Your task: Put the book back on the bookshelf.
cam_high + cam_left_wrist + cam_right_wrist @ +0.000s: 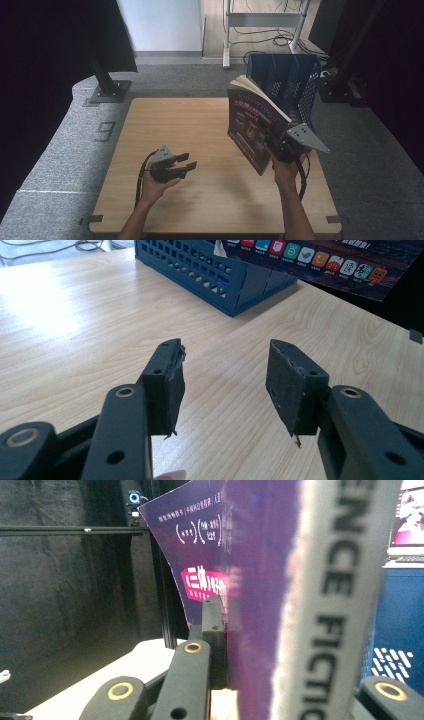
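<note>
I see my right claw pinching a purple-covered book near its lower edge, holding it tilted above the right side of the wooden tabletop, just in front of the blue mesh file rack. My left claw hovers low over the tabletop's left half, jaws spread with nothing between them. The book's spine lettering seems to read "FICTION", though it is blurred.

The high view looks forward and down over the whole worktop. The left gripper view sits low, facing across the wood toward the blue file rack and the magazine, which it shares with the high view. The right gripper view presses close against that magazine's spine.
</note>
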The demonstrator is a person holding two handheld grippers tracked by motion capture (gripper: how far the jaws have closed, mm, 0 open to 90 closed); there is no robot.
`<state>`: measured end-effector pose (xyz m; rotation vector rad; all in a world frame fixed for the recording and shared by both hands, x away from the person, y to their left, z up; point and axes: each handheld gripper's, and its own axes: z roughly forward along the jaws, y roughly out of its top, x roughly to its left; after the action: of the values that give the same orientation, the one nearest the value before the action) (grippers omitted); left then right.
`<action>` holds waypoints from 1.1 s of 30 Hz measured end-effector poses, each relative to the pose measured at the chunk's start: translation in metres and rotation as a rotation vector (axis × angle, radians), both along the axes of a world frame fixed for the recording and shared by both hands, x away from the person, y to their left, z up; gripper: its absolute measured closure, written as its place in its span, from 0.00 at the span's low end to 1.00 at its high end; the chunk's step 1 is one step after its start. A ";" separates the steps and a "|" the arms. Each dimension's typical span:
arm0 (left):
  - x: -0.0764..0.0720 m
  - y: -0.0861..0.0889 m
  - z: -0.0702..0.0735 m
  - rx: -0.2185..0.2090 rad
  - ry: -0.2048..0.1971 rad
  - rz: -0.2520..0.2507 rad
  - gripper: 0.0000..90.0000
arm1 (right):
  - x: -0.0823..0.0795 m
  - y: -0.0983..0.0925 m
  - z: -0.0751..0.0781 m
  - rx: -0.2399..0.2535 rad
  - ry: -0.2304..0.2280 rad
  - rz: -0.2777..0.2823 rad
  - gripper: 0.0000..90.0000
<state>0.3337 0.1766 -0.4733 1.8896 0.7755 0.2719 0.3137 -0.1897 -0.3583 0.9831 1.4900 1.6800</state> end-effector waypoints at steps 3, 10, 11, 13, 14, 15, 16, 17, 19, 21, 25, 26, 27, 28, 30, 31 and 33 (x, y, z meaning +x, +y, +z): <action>0.000 0.000 0.000 0.000 0.000 0.003 0.55 | 0.001 -0.001 0.000 -0.004 0.000 -0.003 0.91; 0.000 0.000 -0.001 0.003 0.002 0.001 0.55 | 0.002 -0.005 0.001 -0.009 0.000 -0.016 0.91; 0.000 0.000 -0.001 0.005 0.004 0.000 0.55 | 0.002 -0.005 0.002 -0.010 -0.001 -0.019 0.91; 0.000 0.000 -0.001 0.006 0.005 0.000 0.55 | 0.003 -0.006 0.004 -0.012 -0.003 -0.024 0.91; 0.001 0.001 -0.002 0.006 0.006 0.000 0.55 | 0.003 -0.007 0.005 -0.012 -0.005 -0.026 0.91; 0.001 0.001 -0.002 0.006 0.006 0.002 0.55 | 0.003 -0.008 0.006 -0.013 -0.006 -0.028 0.91; 0.001 0.001 -0.002 0.005 0.007 0.002 0.55 | 0.003 -0.009 0.007 -0.013 -0.005 -0.031 0.91; 0.001 0.001 -0.002 0.004 0.007 0.003 0.55 | 0.004 -0.010 0.007 -0.015 -0.005 -0.034 0.91; 0.001 0.002 -0.002 0.003 0.007 0.003 0.55 | 0.005 -0.011 0.008 -0.015 -0.004 -0.038 0.91; 0.001 0.002 -0.001 0.003 0.006 0.002 0.55 | 0.006 -0.013 0.009 -0.017 -0.001 -0.047 0.91; 0.001 0.003 -0.001 0.001 0.007 0.005 0.55 | 0.009 -0.016 0.009 -0.022 0.002 -0.064 0.91; 0.001 0.003 -0.001 0.001 0.008 0.005 0.55 | 0.011 -0.018 0.009 -0.019 0.004 -0.071 0.91; 0.001 0.003 -0.001 0.001 0.008 0.005 0.55 | 0.011 -0.018 0.009 -0.019 0.004 -0.071 0.91; 0.001 0.004 -0.002 0.002 0.010 0.005 0.55 | 0.013 -0.021 0.009 -0.017 0.005 -0.078 0.91; 0.002 0.003 -0.003 0.004 0.016 0.007 0.54 | 0.014 -0.023 0.009 -0.016 0.009 -0.084 0.91; 0.002 0.003 -0.004 0.006 0.017 0.008 0.54 | 0.015 -0.024 0.009 -0.014 0.012 -0.085 0.91; 0.002 0.003 -0.004 0.009 0.019 0.007 0.54 | 0.015 -0.027 0.010 -0.010 0.014 -0.090 0.91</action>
<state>0.3358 0.1793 -0.4776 1.9002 0.7953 0.2626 0.3291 -0.2163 -0.3484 1.0432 1.4406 1.6031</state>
